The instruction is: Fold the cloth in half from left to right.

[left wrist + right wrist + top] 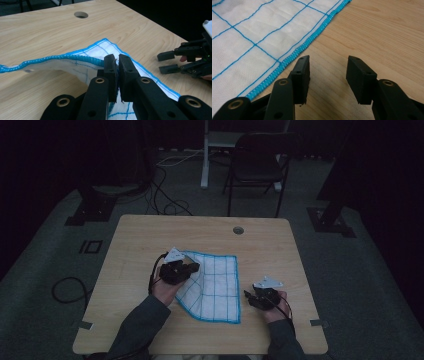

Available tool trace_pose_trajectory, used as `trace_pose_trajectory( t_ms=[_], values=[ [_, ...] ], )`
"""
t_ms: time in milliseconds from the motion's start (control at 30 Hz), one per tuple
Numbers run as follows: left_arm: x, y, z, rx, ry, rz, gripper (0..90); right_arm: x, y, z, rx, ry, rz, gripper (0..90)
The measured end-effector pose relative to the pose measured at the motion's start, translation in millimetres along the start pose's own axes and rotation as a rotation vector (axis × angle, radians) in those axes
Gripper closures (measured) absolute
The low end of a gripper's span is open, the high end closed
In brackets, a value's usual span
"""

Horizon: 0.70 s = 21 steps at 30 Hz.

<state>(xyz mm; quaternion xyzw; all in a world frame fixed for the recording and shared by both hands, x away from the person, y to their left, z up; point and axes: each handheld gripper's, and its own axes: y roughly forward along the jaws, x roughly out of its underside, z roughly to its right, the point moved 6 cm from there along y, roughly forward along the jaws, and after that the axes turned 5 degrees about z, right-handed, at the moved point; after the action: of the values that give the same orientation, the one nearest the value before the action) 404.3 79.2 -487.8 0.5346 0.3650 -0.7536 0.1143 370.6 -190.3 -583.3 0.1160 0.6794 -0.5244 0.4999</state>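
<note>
Left gripper [117, 65] clamped on the lifted edge of the white, blue-gridded, blue-hemmed cloth [216, 282] at table centre, apparently to fold it over; right gripper [328, 75], jaws apart, waits empty at lower right.

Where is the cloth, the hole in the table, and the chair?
cloth [216, 282], high view, on its white checked middle.
hole [81, 15], left gripper view, on its dark opening in the tabletop.
chair [258, 168], high view, on its dark seat.
</note>
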Motion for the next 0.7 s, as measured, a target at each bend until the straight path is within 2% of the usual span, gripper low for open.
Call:
trace_pose_trajectory(
  t_ms=[700],
  values=[
    [-2.8, 23.3, 20.3, 0.057, 0.013, -0.019, 86.3, 0.5, -0.2, 0.6, 0.003, 0.0, -0.003, 53.9]
  ],
)
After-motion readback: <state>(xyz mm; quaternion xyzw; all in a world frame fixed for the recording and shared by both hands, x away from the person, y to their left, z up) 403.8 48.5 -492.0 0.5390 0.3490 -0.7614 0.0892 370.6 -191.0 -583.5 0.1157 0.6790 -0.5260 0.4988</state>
